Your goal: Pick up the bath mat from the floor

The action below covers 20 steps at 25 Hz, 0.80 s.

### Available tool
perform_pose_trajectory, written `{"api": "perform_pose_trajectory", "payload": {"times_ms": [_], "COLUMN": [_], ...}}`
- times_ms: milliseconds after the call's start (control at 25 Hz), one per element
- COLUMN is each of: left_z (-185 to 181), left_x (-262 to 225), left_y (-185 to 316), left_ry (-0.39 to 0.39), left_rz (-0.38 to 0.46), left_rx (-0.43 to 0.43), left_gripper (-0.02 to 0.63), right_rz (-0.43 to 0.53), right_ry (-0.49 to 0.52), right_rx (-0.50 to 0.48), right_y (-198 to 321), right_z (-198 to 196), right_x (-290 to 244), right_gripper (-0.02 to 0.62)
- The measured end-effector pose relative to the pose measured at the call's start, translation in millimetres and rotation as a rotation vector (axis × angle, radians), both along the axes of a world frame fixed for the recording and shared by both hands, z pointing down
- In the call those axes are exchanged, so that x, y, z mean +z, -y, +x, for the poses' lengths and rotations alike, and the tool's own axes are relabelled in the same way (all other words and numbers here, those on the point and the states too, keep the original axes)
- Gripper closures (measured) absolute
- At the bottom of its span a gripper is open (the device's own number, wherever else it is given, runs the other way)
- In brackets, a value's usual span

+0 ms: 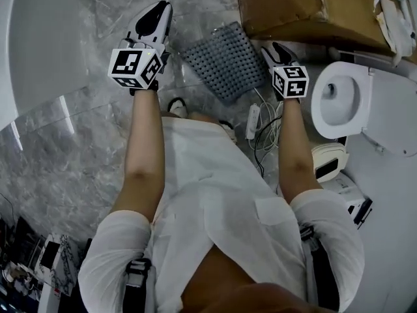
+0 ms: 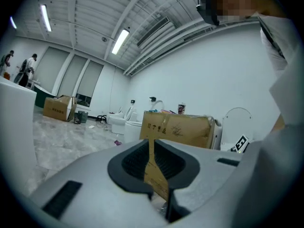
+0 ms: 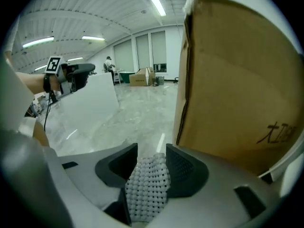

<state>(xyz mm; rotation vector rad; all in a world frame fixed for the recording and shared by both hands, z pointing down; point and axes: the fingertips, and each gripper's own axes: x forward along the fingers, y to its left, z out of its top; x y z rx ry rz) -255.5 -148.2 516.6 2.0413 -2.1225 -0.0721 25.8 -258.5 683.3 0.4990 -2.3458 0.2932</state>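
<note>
1. Head view: grey perforated bath mat (image 1: 221, 60) lies on the marble floor (image 1: 98, 149) in front of the person, with its far corner just beside a cardboard box (image 1: 293, 8).
2. Right hand-held gripper (image 1: 270, 47) sits at the mat's right edge, close to the box. In the right gripper view its jaws are spread. The mat's edge stands between them, not clamped.
3. Left hand-held gripper (image 1: 161, 8) is off the mat's left side, above bare floor. In the left gripper view its jaws are drawn together to a thin slit, with nothing in it.
4. Toilet (image 1: 342, 100) is to the right of the right arm. A white power strip (image 1: 252, 119) with cables lies near the mat's near edge.
</note>
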Motion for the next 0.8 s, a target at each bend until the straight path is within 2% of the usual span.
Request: {"api": "perform_pose_trajectory", "payload": {"times_ms": [200,360,600,800], "left_z": [0.7,6.4,3.3,9.9], "left_x": [56.6,78.8,50.9,47.0], "left_y": [18.4,12.7,1.4,-2.1], "left_ry": [0.041,0.074,0.115,0.075], "left_rz": [0.024,0.046,0.076,0.078], "left_rx": [0.072,0.088,0.034,0.021], "left_gripper": [0.565,0.565,0.565,0.565], "right_rz": [-0.065,-0.085,-0.127,-0.157], "right_ry": [-0.105,-0.17,-0.286,-0.396], "right_rx": [-0.084,-0.127,-0.211,-0.242], "right_y": [-0.3,6.1,11.9,21.5], "right_z": [-5.9,-7.1,-8.5,-1.8], "right_x": [118.7,183.6,251.0,285.8], "right_gripper": [0.367,0.356,0.335,0.322]}}
